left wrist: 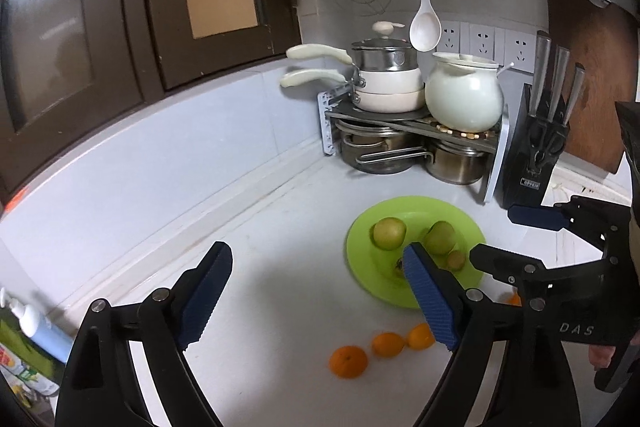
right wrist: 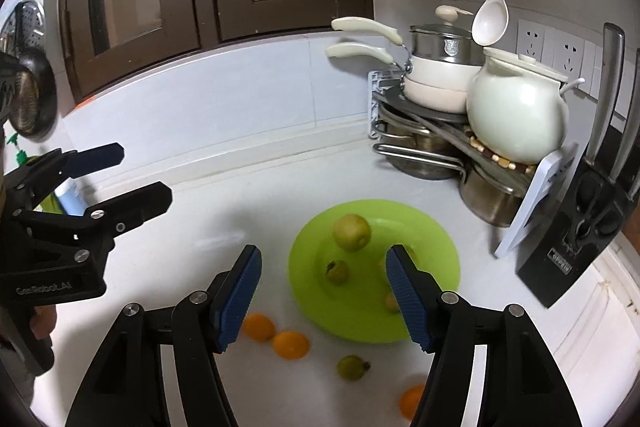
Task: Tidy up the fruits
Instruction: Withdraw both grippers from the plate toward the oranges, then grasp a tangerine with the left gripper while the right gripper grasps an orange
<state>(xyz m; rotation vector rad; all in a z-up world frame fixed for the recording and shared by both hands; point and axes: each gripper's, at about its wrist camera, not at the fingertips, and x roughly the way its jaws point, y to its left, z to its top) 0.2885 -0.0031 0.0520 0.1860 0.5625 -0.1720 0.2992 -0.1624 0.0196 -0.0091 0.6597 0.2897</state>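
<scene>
A lime green plate (left wrist: 472, 239) (right wrist: 436, 239) lies on the white counter and holds several green fruits, among them a large one (left wrist: 389, 233) (right wrist: 352, 231) and a small one (right wrist: 337, 271). Three oranges (left wrist: 348, 361) lie on the counter in front of the plate; two show in the right wrist view (right wrist: 291, 345), with a small green fruit (right wrist: 352, 367) and another orange (right wrist: 412, 401) nearer. My left gripper (left wrist: 316, 301) is open and empty, above the counter left of the plate. My right gripper (right wrist: 322, 297) is open and empty, above the plate's near edge.
A corner rack (left wrist: 400, 119) holds pans, steel pots and a white ceramic jar (left wrist: 464, 95). A black knife block (left wrist: 536, 155) stands right of it. A white ladle (left wrist: 425, 27) hangs above. A dark window frame (left wrist: 120, 27) runs along the left; a bottle (left wrist: 36, 331) stands below.
</scene>
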